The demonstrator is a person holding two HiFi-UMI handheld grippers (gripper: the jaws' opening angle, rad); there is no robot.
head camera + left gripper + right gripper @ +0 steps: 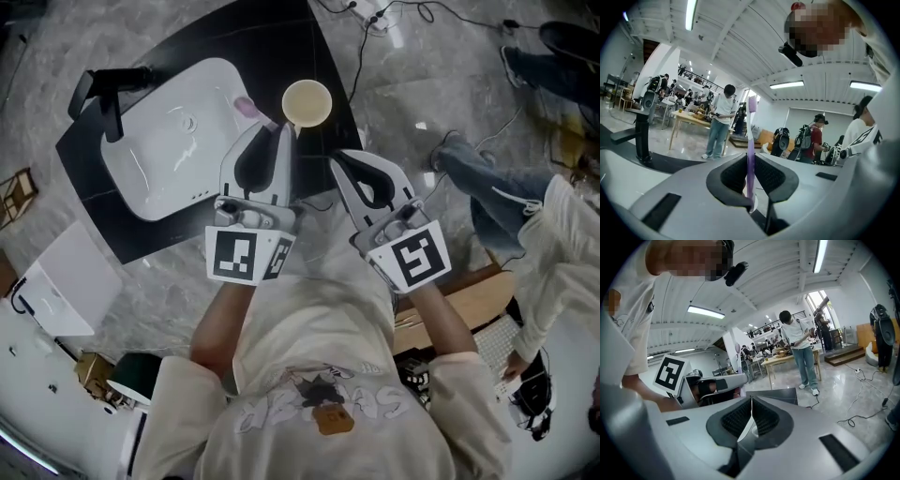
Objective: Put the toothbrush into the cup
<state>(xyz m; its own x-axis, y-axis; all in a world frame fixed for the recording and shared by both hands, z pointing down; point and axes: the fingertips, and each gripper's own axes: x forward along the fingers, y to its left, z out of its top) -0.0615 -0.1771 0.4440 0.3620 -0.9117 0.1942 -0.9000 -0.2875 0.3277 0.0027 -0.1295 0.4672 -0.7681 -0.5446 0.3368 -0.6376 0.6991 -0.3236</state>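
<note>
A purple toothbrush stands upright between the pads of my left gripper, which is shut on its handle; the brush head sticks up above the jaws. From the head view the toothbrush pokes out to the left of my left gripper, just left of the cream cup, which stands open-topped on the black mat. My right gripper hangs to the right of and nearer than the cup. Its jaws are shut with nothing between them.
A white sink basin with a black faucet lies on the black mat, left of the cup. Cables trail on the marble floor behind. A seated person's leg is at the right, and a cardboard box is by my right arm.
</note>
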